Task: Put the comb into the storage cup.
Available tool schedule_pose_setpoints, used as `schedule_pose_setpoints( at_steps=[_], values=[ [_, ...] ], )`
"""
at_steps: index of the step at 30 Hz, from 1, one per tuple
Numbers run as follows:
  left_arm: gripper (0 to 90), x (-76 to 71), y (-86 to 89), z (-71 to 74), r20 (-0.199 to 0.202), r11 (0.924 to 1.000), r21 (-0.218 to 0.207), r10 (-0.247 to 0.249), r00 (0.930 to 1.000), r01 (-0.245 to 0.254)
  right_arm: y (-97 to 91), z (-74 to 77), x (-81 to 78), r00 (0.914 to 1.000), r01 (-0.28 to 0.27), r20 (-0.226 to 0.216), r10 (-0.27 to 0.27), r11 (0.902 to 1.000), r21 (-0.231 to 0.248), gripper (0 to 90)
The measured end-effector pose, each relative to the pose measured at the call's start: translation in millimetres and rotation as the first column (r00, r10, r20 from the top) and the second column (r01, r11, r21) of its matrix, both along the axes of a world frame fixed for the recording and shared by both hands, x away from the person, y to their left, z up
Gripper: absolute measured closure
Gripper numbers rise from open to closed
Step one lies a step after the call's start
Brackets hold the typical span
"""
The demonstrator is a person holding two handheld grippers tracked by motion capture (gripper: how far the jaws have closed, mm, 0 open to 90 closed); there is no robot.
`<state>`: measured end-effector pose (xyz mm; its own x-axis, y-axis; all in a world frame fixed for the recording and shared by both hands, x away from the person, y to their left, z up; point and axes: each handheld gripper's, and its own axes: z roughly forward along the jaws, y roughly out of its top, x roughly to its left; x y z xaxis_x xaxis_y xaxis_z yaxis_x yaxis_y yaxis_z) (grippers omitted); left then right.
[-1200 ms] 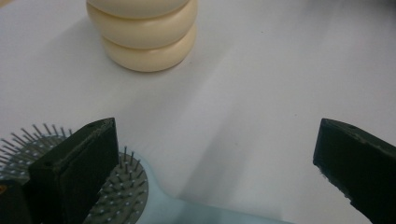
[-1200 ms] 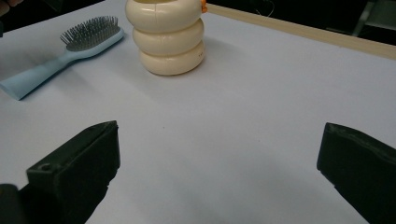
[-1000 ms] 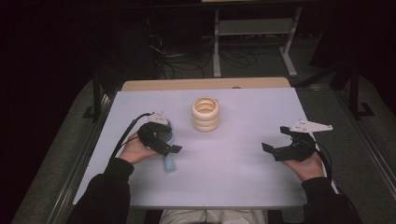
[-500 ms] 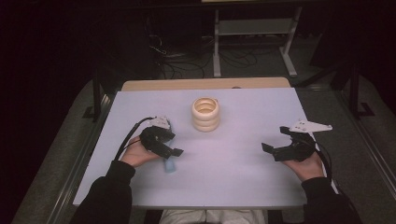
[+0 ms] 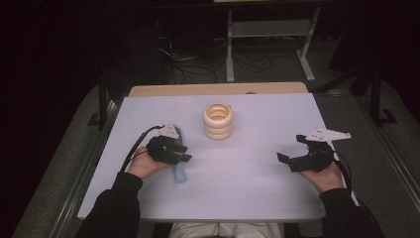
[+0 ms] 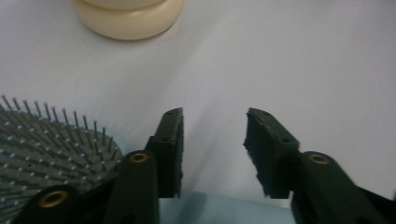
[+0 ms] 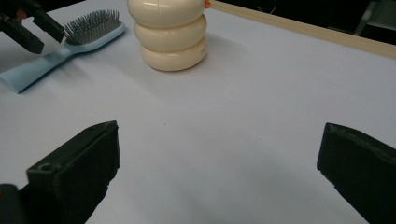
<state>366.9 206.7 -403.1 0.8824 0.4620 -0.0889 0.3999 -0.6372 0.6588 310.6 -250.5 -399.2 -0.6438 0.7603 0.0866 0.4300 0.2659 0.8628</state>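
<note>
1. High view, hairbrush (image 5: 179, 171): one, pale blue plastic, flat on the table (image 5: 247, 198) at its left side. The paddle head with grey pins faces up and the handle points toward the person.
2. Left hand-held gripper (image 5: 185, 152): one, over the hairbrush. In the left gripper view the bristle head (image 6: 42, 154) lies left of its jaws and the blue handle (image 6: 224, 207) runs beneath them. The jaws have just been closing, stand partly apart, and the pads (image 6: 173, 154) press on nothing.
3. Right hand-held gripper (image 5: 289, 148): one, low over the table's right side, well apart from the hairbrush. Its jaws are spread wide with only bare table between them.
4. Cream ringed holder (image 5: 218, 120): one, three stacked rings, upright, centre of the table toward the far edge, near the hairbrush but not touching.
5. Edges and room: a wooden strip (image 5: 218, 89) runs along the far edge. The hairbrush lies well in from the left and near edges. Open surface between the two grippers.
</note>
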Motion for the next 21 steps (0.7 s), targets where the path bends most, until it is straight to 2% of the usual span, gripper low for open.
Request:
schedule_pose_setpoints(
  at_steps=[2,3,4,5,6,10,16,21],
  values=[
    [67.5,-0.5,-0.9,-1.8,-0.002,0.9999,0.014,-0.002,1.0000,0.002,0.1,0.0,0.1,1.0000,-0.002,0.001,0.002,1.0000,0.001,0.0],
    [75.4,-0.9,-1.3,-1.8,0.001,0.9998,0.020,-0.008,1.0000,0.008,0.1,0.1,0.0,1.0000,-0.002,0.002,0.002,1.0000,0.001,0.0],
    [75.4,-1.8,-2.0,-2.0,0.008,0.9996,0.023,-0.016,0.9998,0.016,0.1,0.1,0.0,1.0000,-0.002,0.002,0.002,1.0000,0.001,0.0],
    [83.6,-2.7,-2.7,-1.8,0.011,0.9993,0.022,-0.029,0.9995,0.029,-0.5,0.6,-0.2,1.0000,0.000,0.006,0.000,1.0000,0.004,0.0],
    [85.6,-3.6,-3.2,-1.5,0.012,0.9988,0.021,-0.045,0.9989,0.045,-0.9,0.7,-0.2,1.0000,0.000,0.007,0.000,1.0000,0.006,0.0],
    [90.0,-6.1,-6.1,-2.8,0.012,0.9967,0.037,-0.072,0.9973,0.072,-0.9,0.6,-0.1,1.0000,0.000,0.007,0.000,1.0000,0.004,0.0],
    [90.0,-8.7,-8.6,-6.1,0.004,0.9936,0.078,-0.082,0.9966,0.082,-0.9,0.7,-0.1,1.0000,-0.001,0.007,0.001,1.0000,0.007,0.0],
    [90.0,-9.7,-6.5,-7.6,-0.013,0.9938,0.072,-0.084,0.9964,0.085,-0.4,0.7,-0.2,1.0000,-0.004,0.005,0.004,1.0000,0.007,0.0]
  ],
)
